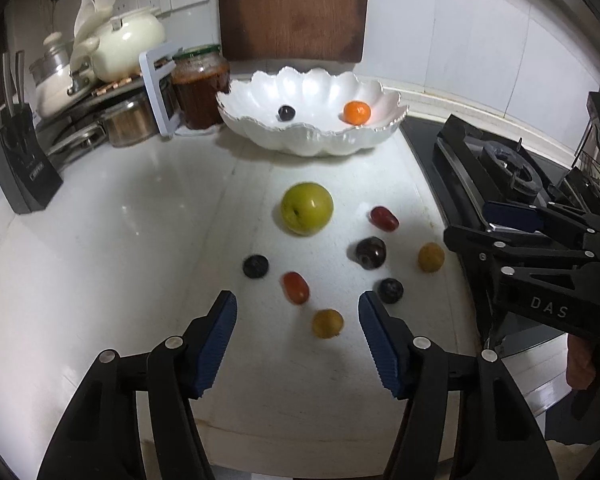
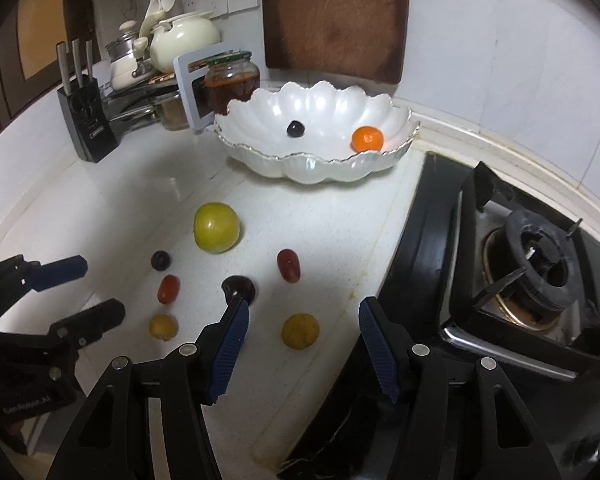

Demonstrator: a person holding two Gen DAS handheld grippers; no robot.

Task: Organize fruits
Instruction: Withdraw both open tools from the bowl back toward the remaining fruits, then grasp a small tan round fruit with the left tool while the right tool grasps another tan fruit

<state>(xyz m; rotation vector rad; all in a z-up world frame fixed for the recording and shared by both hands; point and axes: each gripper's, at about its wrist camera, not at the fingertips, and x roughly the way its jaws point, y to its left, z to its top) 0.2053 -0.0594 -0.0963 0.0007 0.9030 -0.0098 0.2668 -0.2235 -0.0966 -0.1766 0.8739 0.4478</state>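
Observation:
A white scalloped bowl (image 1: 364, 140) at the back of the counter holds an orange mandarin (image 1: 356, 112) and a dark grape (image 1: 287, 112). Loose on the counter lie a green apple (image 1: 307, 208), a red grape (image 1: 384, 218), a dark plum (image 1: 371, 253), a red cherry tomato (image 1: 295, 287), two dark blueberries (image 1: 255, 266) and two small yellow fruits (image 1: 327, 323). My left gripper (image 1: 298, 322) is open and empty, its jaws around the near yellow fruit and above it. My right gripper (image 2: 302, 326) is open and empty over the other yellow fruit (image 2: 300, 330).
A gas stove (image 2: 520, 280) fills the right side. At the back left stand a knife block (image 2: 86, 120), a sauce jar (image 2: 231, 80), pots and a white teapot (image 2: 184, 38). A wooden cutting board (image 2: 334, 16) leans on the tiled wall.

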